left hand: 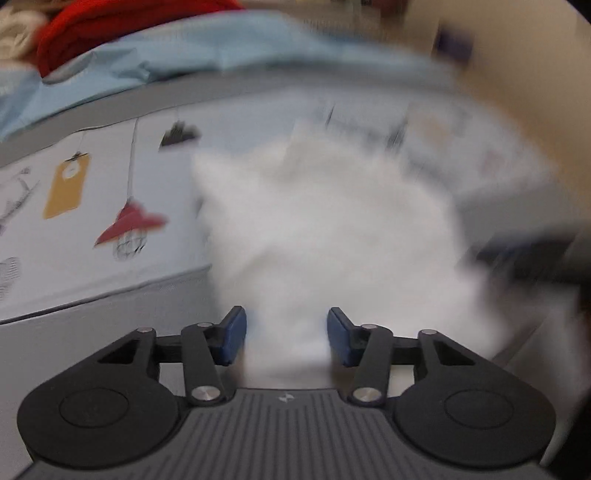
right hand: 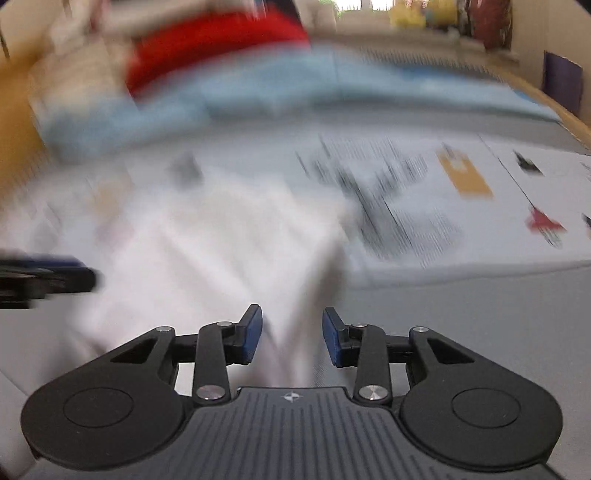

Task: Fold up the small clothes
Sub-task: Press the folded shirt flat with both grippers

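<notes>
left tool (left hand: 286, 334): bottom centre of the left wrist view, blue pads apart with a clear gap; blurred white cloth fills the gap, but i cannot tell whether the pads press on it.
right tool (right hand: 291, 338): bottom centre of the right wrist view, pads apart; a fold of the white cloth runs up between them, nearer the left pad, and contact cannot be judged.
white garment (left hand: 325, 236): small, pale, heavily blurred; it sits in the middle of both views on the printed sheet, reaching down to both tools.
printed sheet (left hand: 96, 192): light bed cover with drawn lamps and tags, under the garment.
light blue cloth (left hand: 155, 62): across the upper part of the frame, behind the sheet.
red cloth (left hand: 110, 26): upper left, lying on the blue cloth.
other tool seen: the left tool's dark tip shows at the left edge of the right wrist view, touching the white garment's edge.
</notes>
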The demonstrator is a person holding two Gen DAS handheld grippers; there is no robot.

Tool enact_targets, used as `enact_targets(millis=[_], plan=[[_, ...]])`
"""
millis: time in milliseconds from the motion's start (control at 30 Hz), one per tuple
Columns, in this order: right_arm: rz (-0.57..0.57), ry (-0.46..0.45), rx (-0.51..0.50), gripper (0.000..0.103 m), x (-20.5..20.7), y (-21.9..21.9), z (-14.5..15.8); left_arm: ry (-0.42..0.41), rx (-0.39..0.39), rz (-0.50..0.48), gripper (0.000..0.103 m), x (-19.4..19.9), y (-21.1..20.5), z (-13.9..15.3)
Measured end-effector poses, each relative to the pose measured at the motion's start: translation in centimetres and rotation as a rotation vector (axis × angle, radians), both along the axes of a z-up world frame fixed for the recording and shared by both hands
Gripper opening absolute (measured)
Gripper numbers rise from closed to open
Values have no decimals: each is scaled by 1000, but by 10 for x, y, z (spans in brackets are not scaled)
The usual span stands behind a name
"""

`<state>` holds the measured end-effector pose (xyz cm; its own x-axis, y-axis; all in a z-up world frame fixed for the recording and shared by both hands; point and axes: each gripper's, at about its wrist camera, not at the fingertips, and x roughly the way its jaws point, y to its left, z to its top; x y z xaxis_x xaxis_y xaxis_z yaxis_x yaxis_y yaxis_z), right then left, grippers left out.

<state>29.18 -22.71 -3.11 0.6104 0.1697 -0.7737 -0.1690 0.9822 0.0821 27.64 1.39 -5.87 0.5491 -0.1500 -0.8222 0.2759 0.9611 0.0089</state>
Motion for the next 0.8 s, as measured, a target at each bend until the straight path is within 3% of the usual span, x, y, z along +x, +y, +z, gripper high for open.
enact_targets(millis=[67,200,300,333,400,500,567,633,733,800], plan=[[-73,26,-29,42,2,-8,-8,-31,31,-5,54,-7,-8,4],[-97,-45,63,41,-6,-21,14,-81,-44,-11,55,-18,-6,26],[-47,-118,63,41,-18,-18,26,-23,-17,-23,56,-17,-9,19],[-32,-121,69,41,-19,-17,26,16,19,-25,62,-16,-11,10],[3,-78,59,40,-20,-13,19,61,138,-40,68,-18,-21,-6],[5,67,-87,40,-19,-10,-4,78,129,-15,67,-30,-24,5],[-75,77,-105,40,-24,-22,3,8,94,19,73,-47,-21,33],[-130,32,-12,40,-35,-39,26,-74,68,64,81,-66,-18,63],[-156,-118,47,44,-70,-55,72,-220,31,86,88,-113,-19,107],[-156,-196,55,62,-94,-61,94,-294,-21,84,93,-143,-21,128]])
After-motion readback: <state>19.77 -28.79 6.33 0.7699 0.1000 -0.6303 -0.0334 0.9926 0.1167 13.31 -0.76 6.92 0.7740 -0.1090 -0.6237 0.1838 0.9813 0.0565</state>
